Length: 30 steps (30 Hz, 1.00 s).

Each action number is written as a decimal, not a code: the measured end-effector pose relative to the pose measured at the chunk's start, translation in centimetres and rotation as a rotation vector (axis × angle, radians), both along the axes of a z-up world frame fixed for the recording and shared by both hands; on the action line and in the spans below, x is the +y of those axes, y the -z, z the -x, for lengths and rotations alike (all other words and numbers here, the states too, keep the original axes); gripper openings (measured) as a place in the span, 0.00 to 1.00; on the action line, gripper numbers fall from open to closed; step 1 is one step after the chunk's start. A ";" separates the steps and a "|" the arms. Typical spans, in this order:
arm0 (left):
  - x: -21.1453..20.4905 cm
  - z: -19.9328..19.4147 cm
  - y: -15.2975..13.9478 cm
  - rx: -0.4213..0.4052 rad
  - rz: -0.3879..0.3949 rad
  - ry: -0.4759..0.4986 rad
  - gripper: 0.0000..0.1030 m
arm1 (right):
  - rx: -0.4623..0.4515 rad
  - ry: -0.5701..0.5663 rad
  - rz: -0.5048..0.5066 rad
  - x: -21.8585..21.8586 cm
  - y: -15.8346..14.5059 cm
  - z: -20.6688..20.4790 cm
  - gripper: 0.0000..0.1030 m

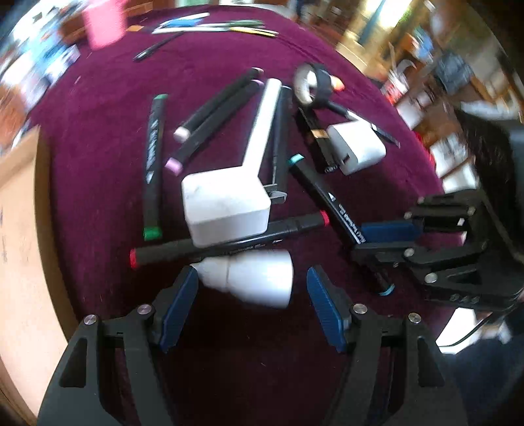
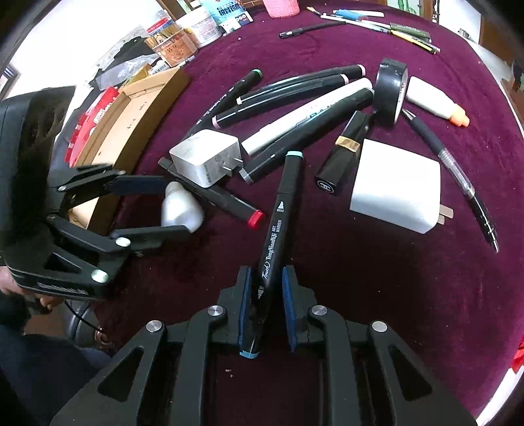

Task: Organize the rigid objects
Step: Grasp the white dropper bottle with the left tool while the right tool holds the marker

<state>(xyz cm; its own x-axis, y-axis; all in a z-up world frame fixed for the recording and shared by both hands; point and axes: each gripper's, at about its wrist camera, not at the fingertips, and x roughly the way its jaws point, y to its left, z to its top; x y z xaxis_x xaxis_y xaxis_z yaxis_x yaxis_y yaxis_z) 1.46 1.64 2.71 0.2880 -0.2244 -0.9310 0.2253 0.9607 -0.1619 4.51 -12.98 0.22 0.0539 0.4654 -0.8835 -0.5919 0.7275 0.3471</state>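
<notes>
A heap of markers, chargers and small items lies on a maroon cloth table [image 1: 98, 98]. My left gripper [image 1: 252, 311] is open, its blue pads on either side of a white bottle [image 1: 255, 278] that lies on its side; the right wrist view shows the same gripper [image 2: 170, 204] around the bottle [image 2: 180, 209]. My right gripper [image 2: 267, 308] is shut on a black teal-capped marker [image 2: 278, 216], which points away along the cloth. In the left wrist view the right gripper [image 1: 386, 242] holds that marker [image 1: 327, 196].
A red-capped marker [image 1: 229, 242], a white charger [image 1: 226, 206], a second charger [image 2: 396, 186], a black tape roll [image 2: 391, 91], a lipstick [image 2: 344, 154], a pen [image 2: 452, 167], an open cardboard box [image 2: 131, 121] at the left edge, and a pink cup [image 2: 281, 6] with pens at the back.
</notes>
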 end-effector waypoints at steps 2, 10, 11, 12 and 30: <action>-0.4 -0.2 0.5 -0.004 -0.039 0.075 0.66 | 0.002 0.008 0.007 -0.3 -0.1 0.1 0.15; -0.6 2.1 0.4 0.043 -0.026 0.137 0.58 | 0.021 0.033 0.006 -1.6 0.0 0.9 0.14; -0.1 2.3 0.3 0.044 -0.011 0.104 0.58 | 0.019 0.034 0.006 -1.6 0.0 1.0 0.14; 0.4 2.5 0.2 0.052 0.009 0.064 0.58 | 0.018 0.034 0.006 -1.5 0.0 1.1 0.14; 0.4 5.4 0.7 -0.024 -0.129 -0.051 0.24 | -0.035 0.052 0.033 -1.0 -0.8 2.2 0.14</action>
